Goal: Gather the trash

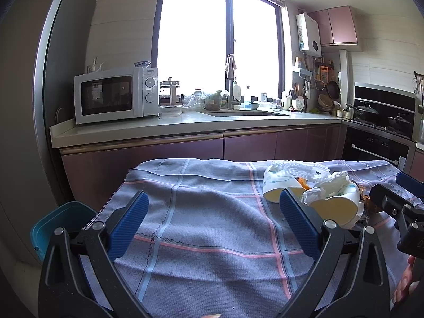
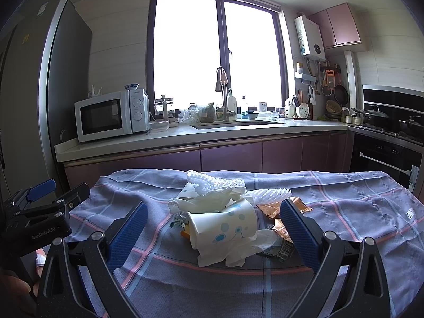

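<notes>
Both the left gripper (image 1: 214, 212) and right gripper (image 2: 213, 220) are hovering with jaws spread wide, the paper cup (image 2: 224, 224) lying at the right gripper's twelve o'clock.

**Layout: table, trash pile, counter**

Trash pile on tablecloth (image 2: 331, 206), toward table's right half. Tipped paper cup (image 2: 225, 222) at front; tissue (image 2: 212, 201) on and behind it, foam netting (image 2: 270, 193) behind-right, foil wrapper (image 2: 270, 208) right. Bin (image 1: 50, 225) off table's left edge. Counter (image 2: 172, 137) behind table: microwave (image 2: 108, 116) left, sink (image 2: 233, 124) centre.
</notes>
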The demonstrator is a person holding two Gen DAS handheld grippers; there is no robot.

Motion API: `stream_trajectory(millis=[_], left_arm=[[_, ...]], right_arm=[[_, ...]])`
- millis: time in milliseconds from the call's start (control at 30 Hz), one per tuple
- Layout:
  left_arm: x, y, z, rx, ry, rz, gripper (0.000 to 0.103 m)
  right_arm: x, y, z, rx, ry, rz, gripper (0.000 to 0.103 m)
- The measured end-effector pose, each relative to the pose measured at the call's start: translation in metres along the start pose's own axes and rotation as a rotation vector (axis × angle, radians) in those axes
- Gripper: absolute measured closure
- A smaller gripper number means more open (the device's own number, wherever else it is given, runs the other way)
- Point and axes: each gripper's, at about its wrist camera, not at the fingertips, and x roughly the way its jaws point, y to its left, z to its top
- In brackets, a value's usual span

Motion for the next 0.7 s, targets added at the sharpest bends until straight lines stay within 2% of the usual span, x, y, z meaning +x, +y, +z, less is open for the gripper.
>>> stream_trajectory(millis=[700], left_arm=[[0.005,-0.012,-0.004,0.011,0.009,-0.021,0.006]], right_arm=[[0.005,-0.008,-0.002,0.021,0.018,0.009,0.007]])
